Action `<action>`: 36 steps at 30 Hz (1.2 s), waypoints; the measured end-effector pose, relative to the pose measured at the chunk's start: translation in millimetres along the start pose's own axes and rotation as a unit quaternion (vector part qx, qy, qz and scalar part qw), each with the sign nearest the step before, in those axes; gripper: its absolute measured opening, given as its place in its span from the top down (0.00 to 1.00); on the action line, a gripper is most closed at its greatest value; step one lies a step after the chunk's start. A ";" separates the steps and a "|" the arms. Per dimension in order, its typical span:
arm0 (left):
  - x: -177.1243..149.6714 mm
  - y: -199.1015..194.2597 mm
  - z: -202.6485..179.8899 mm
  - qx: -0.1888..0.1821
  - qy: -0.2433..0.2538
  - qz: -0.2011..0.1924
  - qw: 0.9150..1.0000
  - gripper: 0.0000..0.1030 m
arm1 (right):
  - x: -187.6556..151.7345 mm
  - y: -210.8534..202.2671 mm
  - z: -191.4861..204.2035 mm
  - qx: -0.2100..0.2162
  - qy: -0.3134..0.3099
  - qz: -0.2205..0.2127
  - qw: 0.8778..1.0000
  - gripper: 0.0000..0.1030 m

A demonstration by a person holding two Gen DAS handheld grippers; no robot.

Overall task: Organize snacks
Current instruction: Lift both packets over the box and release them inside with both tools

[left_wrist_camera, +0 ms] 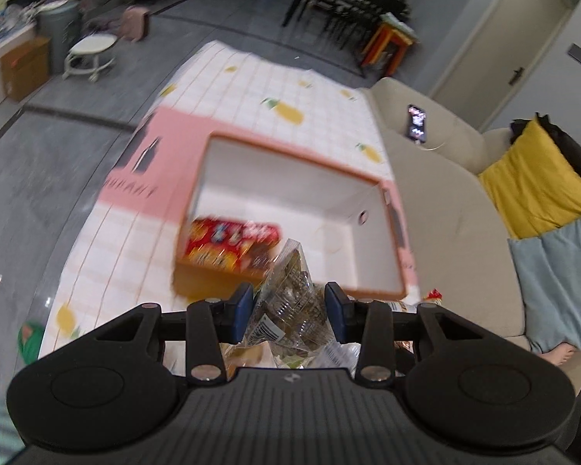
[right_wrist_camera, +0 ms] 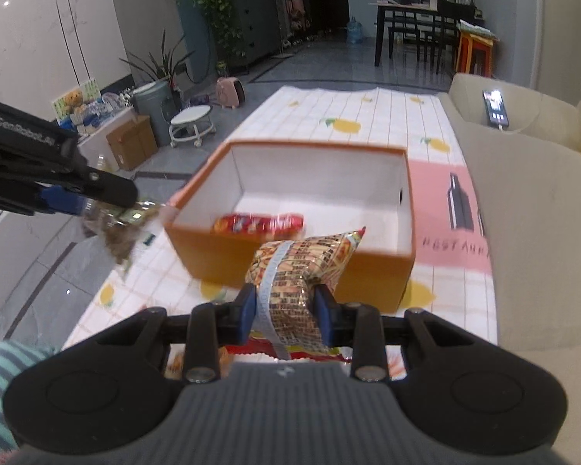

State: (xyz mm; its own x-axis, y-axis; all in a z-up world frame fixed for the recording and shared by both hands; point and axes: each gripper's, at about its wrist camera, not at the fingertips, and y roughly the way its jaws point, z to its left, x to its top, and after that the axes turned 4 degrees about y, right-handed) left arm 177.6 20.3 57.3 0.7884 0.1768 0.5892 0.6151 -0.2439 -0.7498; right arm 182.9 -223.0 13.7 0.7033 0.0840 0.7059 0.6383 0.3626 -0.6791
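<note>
An orange box (left_wrist_camera: 401,263) with a white inside stands open on the table; it also shows in the right wrist view (right_wrist_camera: 404,267). A red snack pack (left_wrist_camera: 232,242) lies in it, also seen in the right wrist view (right_wrist_camera: 257,223). My left gripper (left_wrist_camera: 288,312) is shut on a clear bag of brown snacks (left_wrist_camera: 294,294), held just short of the box's near edge. In the right wrist view that gripper (right_wrist_camera: 108,205) hangs left of the box with the clear bag (right_wrist_camera: 116,232). My right gripper (right_wrist_camera: 284,312) is shut on a yellow-red patterned snack bag (right_wrist_camera: 302,267) before the box's near wall.
The table wears a white checked cloth with lemon prints (right_wrist_camera: 344,126) and a pink patch (right_wrist_camera: 445,201). More snack packs (right_wrist_camera: 259,350) lie under my right gripper. A beige sofa (right_wrist_camera: 530,209) runs along the right, with a lit phone (right_wrist_camera: 495,110) on its arm.
</note>
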 end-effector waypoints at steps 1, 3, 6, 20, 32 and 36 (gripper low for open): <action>6.7 3.4 -4.8 -0.002 0.005 -0.004 1.000 0.56 | 8.4 0.8 -1.7 0.000 -0.002 -0.003 1.000 0.71; 17.3 9.7 -12.4 -0.006 0.013 -0.004 1.000 0.56 | 25.6 3.8 -5.4 0.001 -0.006 -0.010 1.000 0.71; 31.8 22.9 -20.4 -0.015 0.026 -0.001 1.000 0.56 | 48.2 12.3 -10.4 -0.002 -0.019 -0.018 1.000 0.71; 61.9 157.4 -23.7 -0.014 0.060 0.107 0.992 0.56 | 98.3 132.1 -55.2 -0.002 -0.014 0.108 0.994 0.71; 41.4 254.5 -19.7 -0.003 0.083 0.220 0.972 0.56 | 83.3 209.0 -63.6 -0.007 -0.077 0.221 0.972 0.71; 39.4 266.6 -20.6 -0.003 0.090 0.238 0.967 0.56 | 81.7 221.2 -60.7 -0.010 -0.099 0.239 0.966 0.71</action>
State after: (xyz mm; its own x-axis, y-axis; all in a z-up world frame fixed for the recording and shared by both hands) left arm 372.5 -57.4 -113.2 0.9670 -0.1258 0.2214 0.1826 -0.2631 -0.9473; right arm 400.6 -192.3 -91.0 0.8467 0.4144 0.3337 0.2627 0.2199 -0.9395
